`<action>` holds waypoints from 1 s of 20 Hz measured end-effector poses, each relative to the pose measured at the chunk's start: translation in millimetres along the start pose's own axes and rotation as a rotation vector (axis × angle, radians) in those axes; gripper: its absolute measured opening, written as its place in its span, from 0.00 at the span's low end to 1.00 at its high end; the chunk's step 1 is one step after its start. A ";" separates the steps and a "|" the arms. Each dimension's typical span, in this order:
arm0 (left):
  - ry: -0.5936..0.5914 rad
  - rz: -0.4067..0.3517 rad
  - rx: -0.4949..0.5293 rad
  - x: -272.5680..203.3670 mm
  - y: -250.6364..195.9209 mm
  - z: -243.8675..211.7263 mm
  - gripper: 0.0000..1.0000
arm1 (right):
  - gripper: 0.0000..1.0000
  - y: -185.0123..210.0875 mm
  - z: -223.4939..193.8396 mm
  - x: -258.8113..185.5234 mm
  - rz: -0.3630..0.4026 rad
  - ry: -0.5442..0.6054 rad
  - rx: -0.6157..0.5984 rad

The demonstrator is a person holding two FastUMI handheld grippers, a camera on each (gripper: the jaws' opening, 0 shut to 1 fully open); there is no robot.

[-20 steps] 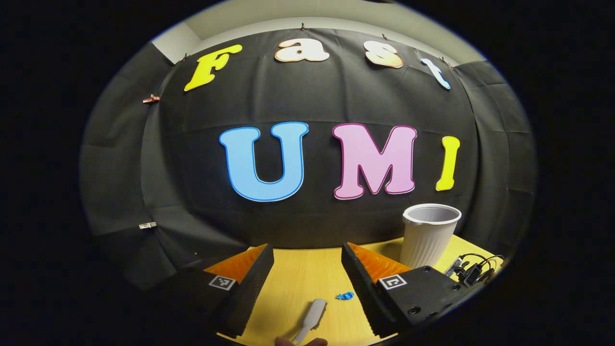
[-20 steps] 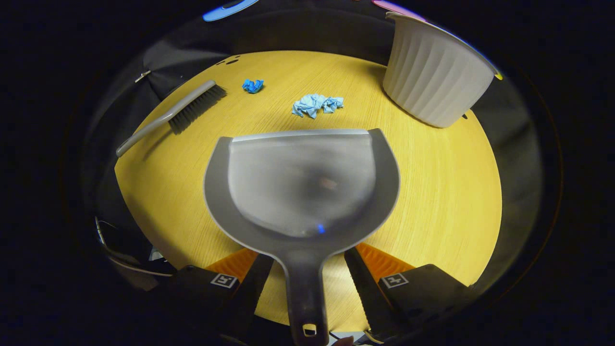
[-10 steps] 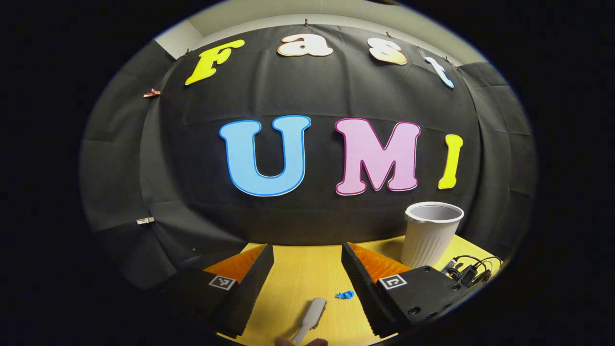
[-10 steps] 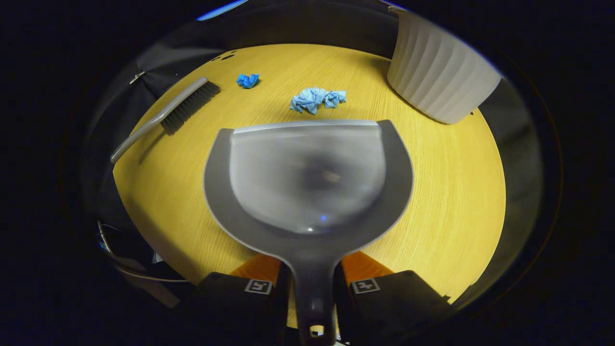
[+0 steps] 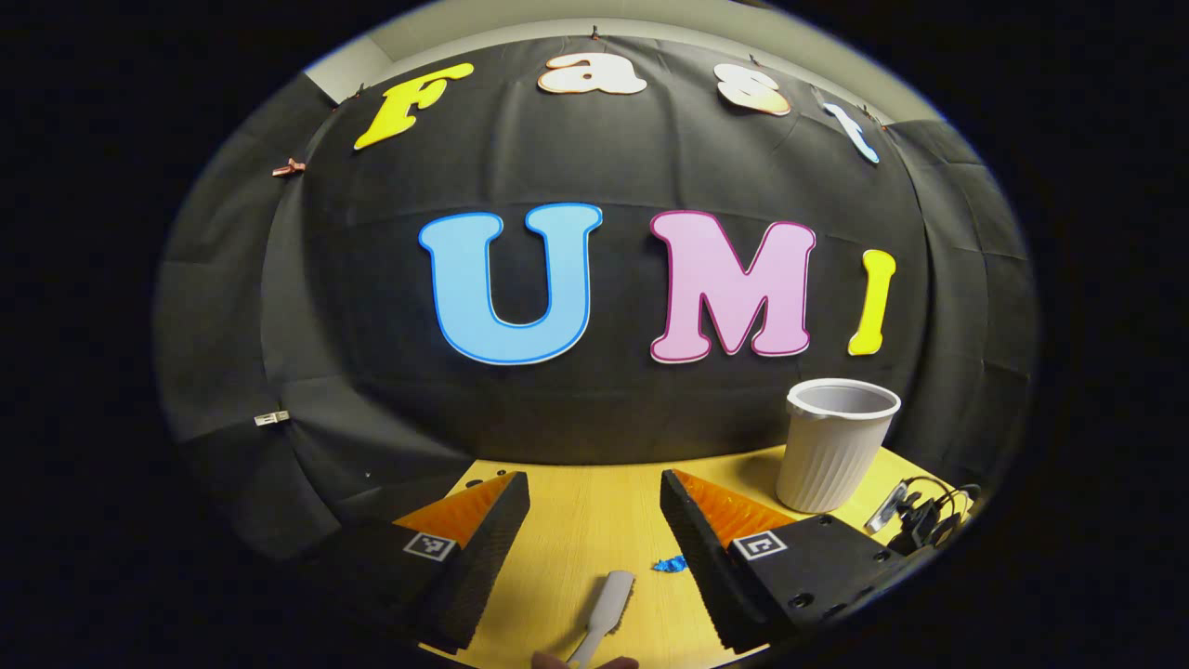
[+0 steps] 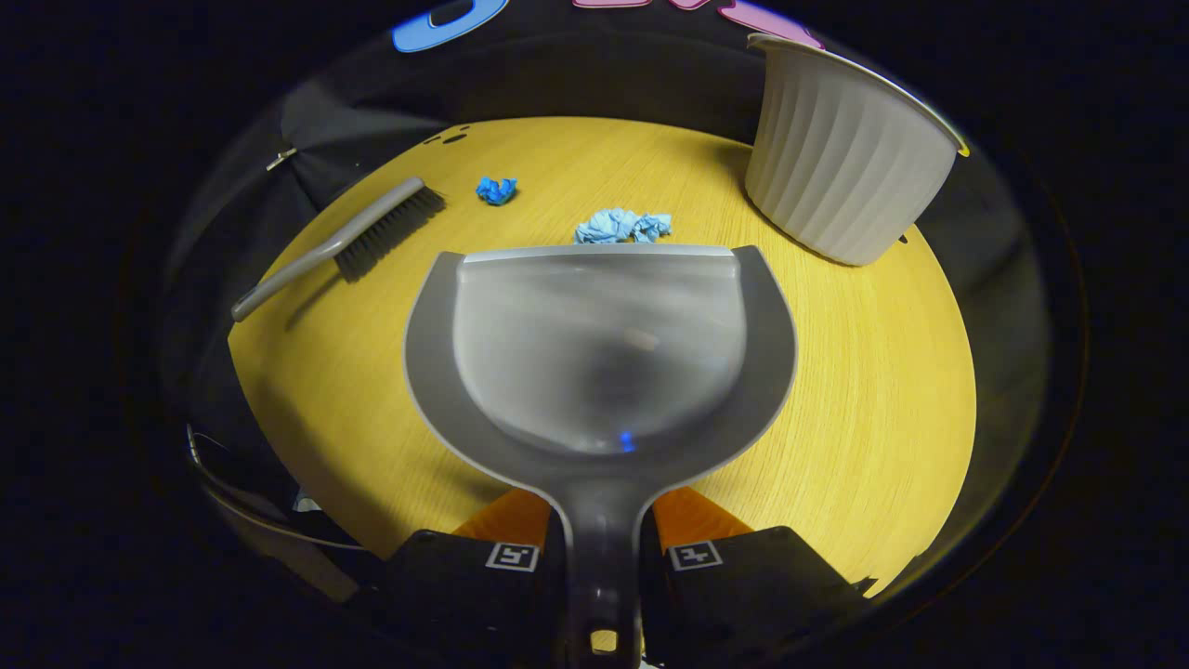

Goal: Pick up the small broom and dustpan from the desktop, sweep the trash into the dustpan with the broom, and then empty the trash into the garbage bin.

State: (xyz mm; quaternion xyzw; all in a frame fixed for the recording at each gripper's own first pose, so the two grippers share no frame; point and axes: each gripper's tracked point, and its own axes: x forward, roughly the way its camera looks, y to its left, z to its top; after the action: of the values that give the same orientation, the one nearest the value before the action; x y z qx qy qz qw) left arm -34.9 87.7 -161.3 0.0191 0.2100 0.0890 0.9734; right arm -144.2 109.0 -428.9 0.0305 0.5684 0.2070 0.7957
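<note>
While the right gripper [image 6: 602, 557] has its fingers clamped on the dustpan [image 6: 599, 348] handle at lower centre, the pan's scoop holds nothing. Upper right, the ribbed garbage bin [image 6: 841, 163] stands on the bench [image 6: 864, 372]; its inside cannot be seen. Left gripper [image 5: 594, 520] fingers gape, holding nothing, with the broom [image 5: 602, 609] handle below them at the frame's bottom.

Glossy plastic dustpan [image 6: 594, 353], wood-grain desktop [image 6: 864, 372]
</note>
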 end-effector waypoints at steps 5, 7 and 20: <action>0.244 -0.078 0.026 5.7 8.3 -84.0 0.93 | 0.36 -2.2 -5.4 -20.5 -0.001 0.001 -0.077; 0.346 -0.115 0.013 7.3 5.8 -113.7 0.93 | 0.36 -7.2 -11.3 -28.0 -0.008 0.008 -0.098; 0.944 -0.278 0.036 21.8 -8.2 -293.4 0.86 | 0.35 -25.7 -30.6 -42.3 -0.043 0.016 -0.044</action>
State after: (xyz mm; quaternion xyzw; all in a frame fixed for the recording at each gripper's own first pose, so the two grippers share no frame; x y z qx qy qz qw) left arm -135.0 83.5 -438.1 -0.0346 0.6302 -0.0464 0.7743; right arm -176.0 64.4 -409.2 -0.0009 0.5705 0.2027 0.7959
